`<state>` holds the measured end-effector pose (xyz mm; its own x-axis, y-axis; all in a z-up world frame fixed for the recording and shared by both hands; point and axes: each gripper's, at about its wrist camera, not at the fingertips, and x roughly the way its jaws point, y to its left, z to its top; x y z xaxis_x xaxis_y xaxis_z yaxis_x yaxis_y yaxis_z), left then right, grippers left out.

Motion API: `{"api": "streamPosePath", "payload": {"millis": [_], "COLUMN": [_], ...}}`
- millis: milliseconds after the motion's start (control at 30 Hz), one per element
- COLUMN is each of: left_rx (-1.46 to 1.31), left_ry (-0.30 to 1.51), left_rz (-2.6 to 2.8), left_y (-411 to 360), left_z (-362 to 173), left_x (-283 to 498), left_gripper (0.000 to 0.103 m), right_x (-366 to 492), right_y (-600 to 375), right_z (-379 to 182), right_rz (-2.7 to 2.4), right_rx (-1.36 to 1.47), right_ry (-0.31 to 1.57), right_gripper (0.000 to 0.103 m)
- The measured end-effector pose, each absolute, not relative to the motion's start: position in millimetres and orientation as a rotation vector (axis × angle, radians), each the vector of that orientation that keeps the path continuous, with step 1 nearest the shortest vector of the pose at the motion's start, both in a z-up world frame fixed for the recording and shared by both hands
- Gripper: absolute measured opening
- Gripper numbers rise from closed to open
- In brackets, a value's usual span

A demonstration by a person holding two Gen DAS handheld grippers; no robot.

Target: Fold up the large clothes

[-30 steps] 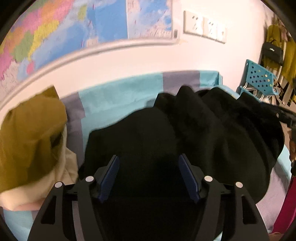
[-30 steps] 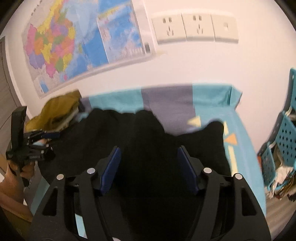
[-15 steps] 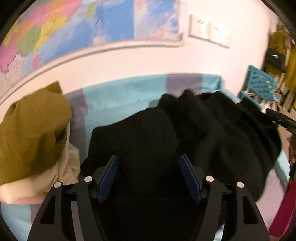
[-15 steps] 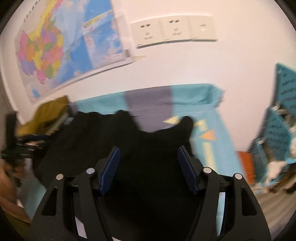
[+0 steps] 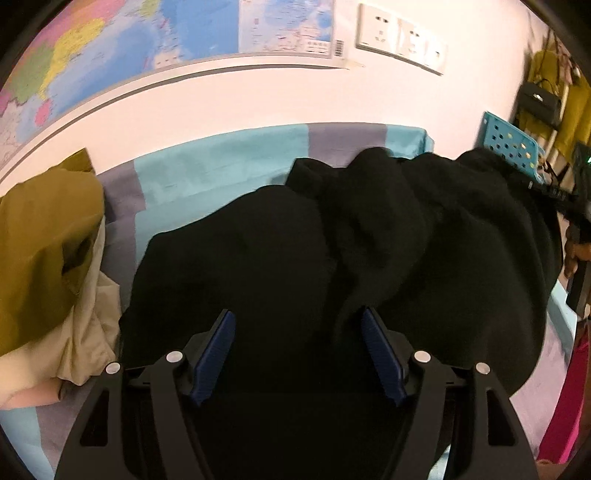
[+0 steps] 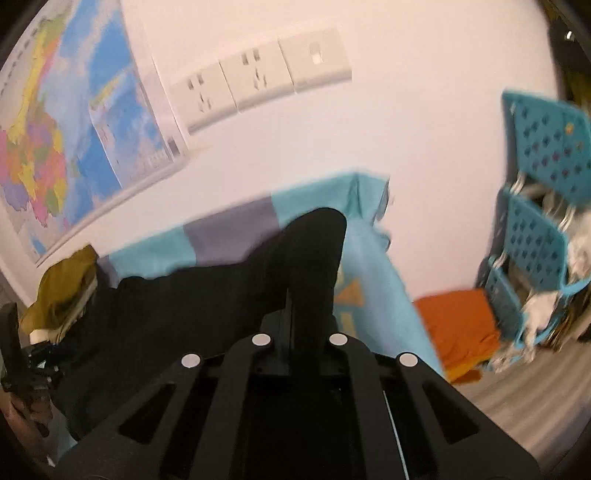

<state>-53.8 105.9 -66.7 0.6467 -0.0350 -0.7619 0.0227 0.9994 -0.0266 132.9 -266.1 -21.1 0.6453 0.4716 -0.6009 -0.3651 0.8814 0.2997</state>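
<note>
A large black garment lies rumpled on a teal and grey striped bed sheet. My left gripper is open, its blue pads wide apart just above the garment's near edge. My right gripper is shut on a fold of the black garment, which rises between its jaws and is lifted at the right side of the bed. The right gripper also shows at the right edge of the left wrist view.
An olive and cream pile of clothes lies at the left of the bed. A wall with a map and sockets is behind. Teal baskets and an orange cloth are on the floor at right.
My right gripper has closed on the black garment and swung right, lifting a fold. My left gripper stayed open and shifted slightly over the garment.
</note>
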Motion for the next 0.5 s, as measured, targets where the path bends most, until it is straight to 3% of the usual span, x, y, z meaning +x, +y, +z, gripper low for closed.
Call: {"api": "streamPosePath", "payload": {"millis": [100, 233, 300, 500], "left_rx": [-0.019, -0.011, -0.001, 0.035], "left_ry": [0.869, 0.858, 0.845, 0.806], "left_rz": [-0.02, 0.0, 0.015, 0.066], "left_y": [108, 108, 108, 106], "left_z": [-68, -64, -60, -52], "left_x": [-53, -56, -60, -70], "left_gripper": [0.069, 0.069, 0.069, 0.07], "right_x": [143, 128, 112, 55], "right_y": [-252, -266, -269, -245], "right_z": [-54, -38, -22, 17], "right_rz": [0.461, 0.451, 0.44, 0.613], "right_rx": [0.092, 0.156, 0.144, 0.073], "right_ry": [0.854, 0.792, 0.729, 0.586], "right_gripper": [0.008, 0.019, 0.04, 0.047]}}
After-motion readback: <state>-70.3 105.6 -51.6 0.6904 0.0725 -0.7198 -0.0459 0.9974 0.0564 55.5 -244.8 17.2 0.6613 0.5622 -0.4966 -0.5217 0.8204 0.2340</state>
